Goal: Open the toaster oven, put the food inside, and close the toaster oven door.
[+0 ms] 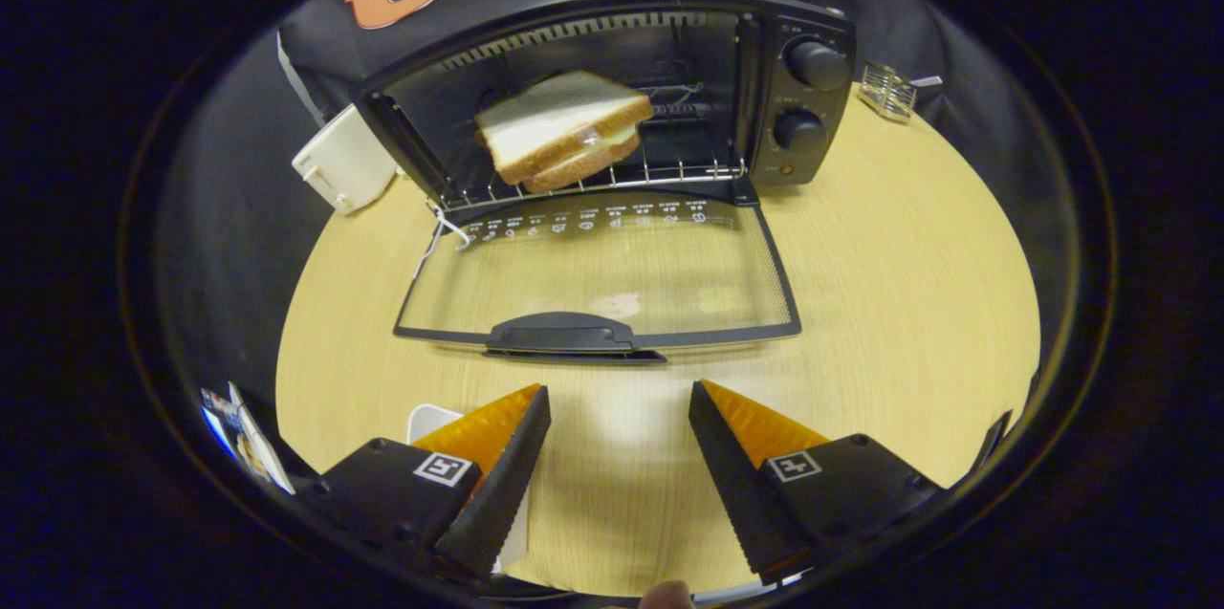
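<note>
A black toaster oven (798, 102) stands at the far side of the wooden table, its glass door (598, 279) folded down flat toward me. The door's dark handle (562, 334) lies just ahead of my fingers. Inside, a sandwich (562, 126) of white bread rests tilted on the wire rack (660, 174). My gripper (619, 399) hovers over the table in front of the door, open, with nothing between its fingers.
A white appliance (342, 160) stands left of the oven. A small wire rack piece (887, 91) lies at the table's far right. A white object (432, 418) sits under the left finger, and printed cards (244, 432) lie at the table's near left edge.
</note>
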### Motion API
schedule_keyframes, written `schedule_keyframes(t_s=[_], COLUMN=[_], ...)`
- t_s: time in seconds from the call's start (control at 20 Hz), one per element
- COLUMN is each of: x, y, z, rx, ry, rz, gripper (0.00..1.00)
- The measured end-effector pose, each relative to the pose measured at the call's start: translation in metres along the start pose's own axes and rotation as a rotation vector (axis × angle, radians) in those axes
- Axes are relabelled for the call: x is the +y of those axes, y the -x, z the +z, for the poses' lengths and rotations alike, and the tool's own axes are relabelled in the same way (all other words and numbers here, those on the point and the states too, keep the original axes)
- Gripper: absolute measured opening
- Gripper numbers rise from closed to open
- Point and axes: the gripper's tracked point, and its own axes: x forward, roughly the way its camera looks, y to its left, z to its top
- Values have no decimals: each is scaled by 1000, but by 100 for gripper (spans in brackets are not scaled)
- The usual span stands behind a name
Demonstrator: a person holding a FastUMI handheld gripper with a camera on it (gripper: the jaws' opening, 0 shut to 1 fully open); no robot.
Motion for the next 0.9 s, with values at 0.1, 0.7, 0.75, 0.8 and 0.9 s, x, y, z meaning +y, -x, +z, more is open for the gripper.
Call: schedule_keyframes(t_s=[0.1,0.7,0.75,0.8,0.9], x=[-1,17,19,18,20], y=[-8,11,10,11,21], z=[0,33,35,36,42], rx=[12,-95,-97,-95,-117], ry=[-8,69,71,71,60], rz=[-3,5,11,12,13], gripper=[97,96,96,96,96])
